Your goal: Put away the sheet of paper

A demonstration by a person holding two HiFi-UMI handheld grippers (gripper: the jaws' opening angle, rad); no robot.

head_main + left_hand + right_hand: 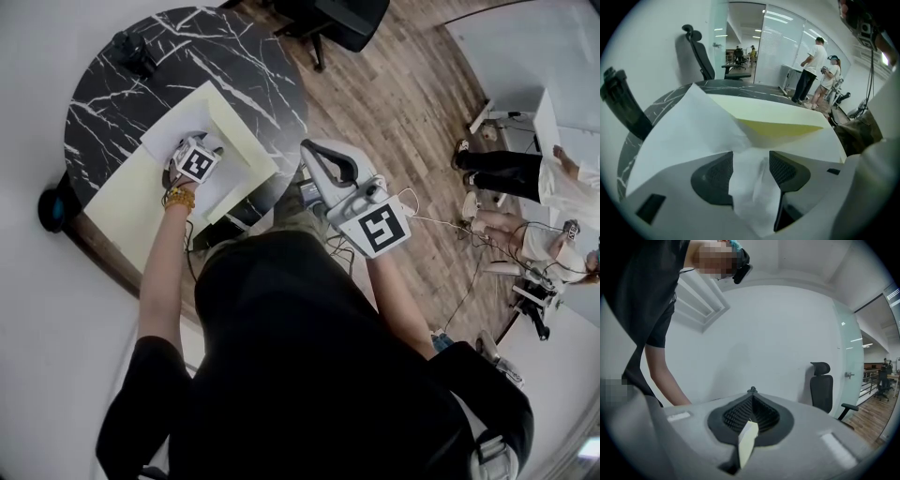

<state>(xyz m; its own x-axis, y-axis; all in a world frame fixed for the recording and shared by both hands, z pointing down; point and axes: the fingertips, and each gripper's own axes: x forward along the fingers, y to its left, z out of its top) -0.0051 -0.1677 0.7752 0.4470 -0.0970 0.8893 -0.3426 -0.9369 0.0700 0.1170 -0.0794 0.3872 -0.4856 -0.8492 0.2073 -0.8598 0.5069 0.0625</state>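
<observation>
A white sheet of paper (pixel 173 131) lies on a pale yellow folder (pixel 131 197) on the round black marble table (pixel 225 56). My left gripper (pixel 192 150) points steeply down onto the sheet. In the left gripper view its jaws stand open (pixel 751 157), and the paper (pixel 689 126) bulges up rumpled between the pads, with the yellow folder (pixel 783 117) showing beyond. My right gripper (pixel 311 152) hangs off the table's right edge, away from the paper. Its jaws are shut (pixel 751 394); a small cream strip (pixel 746 441) sticks out of the seam between them.
A small black object (pixel 134 49) stands at the table's far left. A black office chair (pixel 342 19) is beyond the table on the wooden floor. Seated people (pixel 525 178) and cabled equipment are at the right. A black stand (pixel 621 103) rises at the table's left.
</observation>
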